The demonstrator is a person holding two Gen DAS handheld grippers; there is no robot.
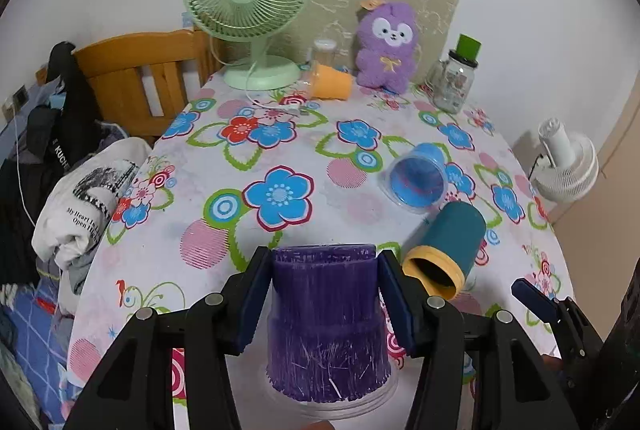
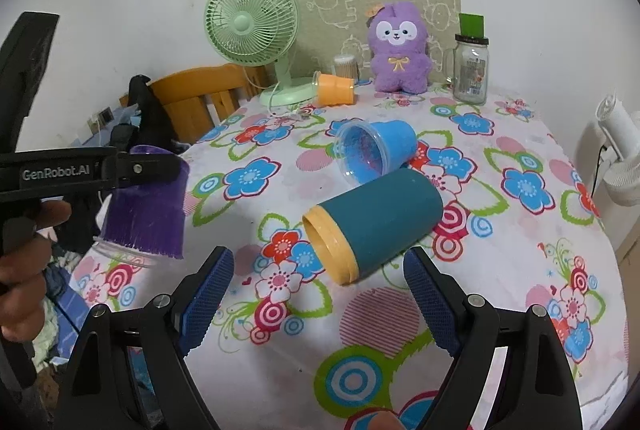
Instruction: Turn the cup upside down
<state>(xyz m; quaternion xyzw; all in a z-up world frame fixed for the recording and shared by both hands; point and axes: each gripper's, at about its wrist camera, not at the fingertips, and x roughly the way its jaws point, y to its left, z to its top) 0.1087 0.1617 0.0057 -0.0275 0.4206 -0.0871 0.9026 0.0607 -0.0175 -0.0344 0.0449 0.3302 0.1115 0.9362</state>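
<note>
Purple cup (image 1: 326,322): inverted, mouth down, pinched between left gripper (image 1: 320,300) jaws at the bench's (image 2: 500,238) near-left edge; whether its clear rim touches is unclear. Best lowered level, released only once seated. Right gripper (image 2: 320,304): jaws spread, empty. Beside: teal tumbler (image 2: 376,224), blue cup (image 2: 376,150), both on their sides.

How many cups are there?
4: purple cup in the left gripper; blue cup and teal cup lying mid-table; orange cup lying near the green fan.
</note>
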